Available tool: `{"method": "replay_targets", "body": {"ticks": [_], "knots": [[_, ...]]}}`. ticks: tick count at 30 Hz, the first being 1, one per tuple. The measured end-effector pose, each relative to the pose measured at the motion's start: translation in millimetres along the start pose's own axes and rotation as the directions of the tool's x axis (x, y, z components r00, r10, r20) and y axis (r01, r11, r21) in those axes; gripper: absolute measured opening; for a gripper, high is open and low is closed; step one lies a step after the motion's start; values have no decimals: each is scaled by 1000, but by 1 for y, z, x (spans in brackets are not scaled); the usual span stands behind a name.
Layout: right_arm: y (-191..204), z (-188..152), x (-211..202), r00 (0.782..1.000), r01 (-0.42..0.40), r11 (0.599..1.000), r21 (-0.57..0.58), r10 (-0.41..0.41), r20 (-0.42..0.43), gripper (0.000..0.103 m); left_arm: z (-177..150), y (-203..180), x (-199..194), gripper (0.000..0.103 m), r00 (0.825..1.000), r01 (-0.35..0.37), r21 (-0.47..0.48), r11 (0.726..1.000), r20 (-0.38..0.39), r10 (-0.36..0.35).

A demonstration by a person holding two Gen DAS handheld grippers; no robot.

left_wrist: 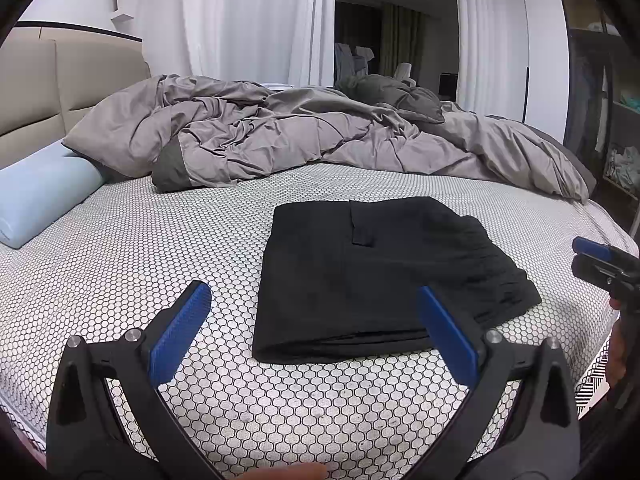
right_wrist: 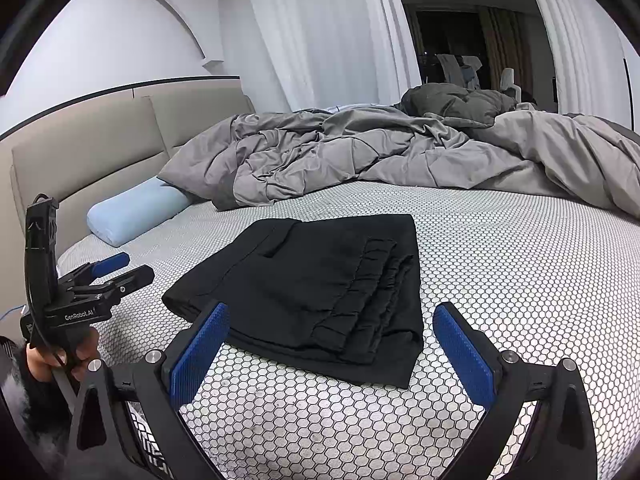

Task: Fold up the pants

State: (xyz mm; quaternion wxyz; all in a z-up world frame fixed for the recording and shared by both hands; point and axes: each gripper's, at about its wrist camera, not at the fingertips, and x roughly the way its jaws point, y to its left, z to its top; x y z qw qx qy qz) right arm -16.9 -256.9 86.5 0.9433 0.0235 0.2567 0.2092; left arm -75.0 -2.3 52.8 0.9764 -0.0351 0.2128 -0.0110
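While both grippers hang above the bed, the scene reads so:

Pants: black fabric pants [left_wrist: 372, 276], folded into a flat rectangular stack, lie on the bed's white sheet with a black honeycomb print [left_wrist: 132, 264]; gathered waistband edges show on the stack's right side in the right wrist view.

Left gripper [left_wrist: 314, 334]: jaws spread wide and holding nothing; the stack's near left corner lies beyond and between the blue pads, with the right pad drawn over its near edge, apart from the cloth.

Right gripper [right_wrist: 332, 354]: jaws likewise wide apart and empty; the stack's near edge sits between and just beyond the pads, untouched.

Background: a rumpled grey duvet [left_wrist: 280, 136], a pale blue bolster pillow [left_wrist: 40, 196], a beige padded headboard [right_wrist: 100, 156].
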Motion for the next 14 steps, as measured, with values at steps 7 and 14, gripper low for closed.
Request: {"method": "replay_targets", "body": {"ticks": [7, 14], "knots": [[0, 0, 0, 1000, 0, 1000, 0, 0, 0, 103, 0, 0, 0, 102, 1000, 2, 1, 1000, 2, -2], [1, 0, 0, 1000, 0, 1000, -1, 0, -2, 103, 0, 4, 2, 102, 1000, 1, 9, 1000, -1, -1]]}}
